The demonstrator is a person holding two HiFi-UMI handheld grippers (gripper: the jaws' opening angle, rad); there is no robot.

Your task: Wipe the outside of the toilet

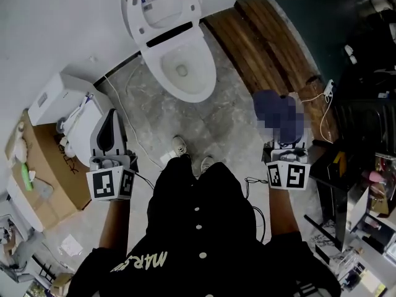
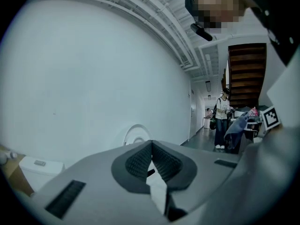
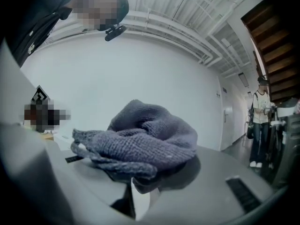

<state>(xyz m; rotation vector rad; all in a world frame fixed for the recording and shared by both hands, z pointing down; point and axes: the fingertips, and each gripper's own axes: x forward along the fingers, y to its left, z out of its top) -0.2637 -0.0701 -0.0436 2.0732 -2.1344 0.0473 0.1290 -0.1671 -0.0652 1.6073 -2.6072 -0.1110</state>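
Cloth (image 3: 150, 135) pinched (right hand-held gripper (image 3: 140, 172))

Toilet (image 1: 179, 60) against the wall (image 1: 49, 23), cardboard box (image 1: 46, 172) on the left, wooden boards (image 1: 260, 48) on the right

left tongs (image 2: 152, 146): jaws tip to tip, nothing between
toilet lid (image 2: 136, 134): white, round, just beyond tongs, against wall (image 2: 93, 74)
person (image 2: 222, 118): standing far down corridor (image 2: 204, 136)
stairs (image 2: 247, 71): brown wood, upper right

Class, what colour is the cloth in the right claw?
Greyish-blue knit cloth; the right gripper view shows it best.
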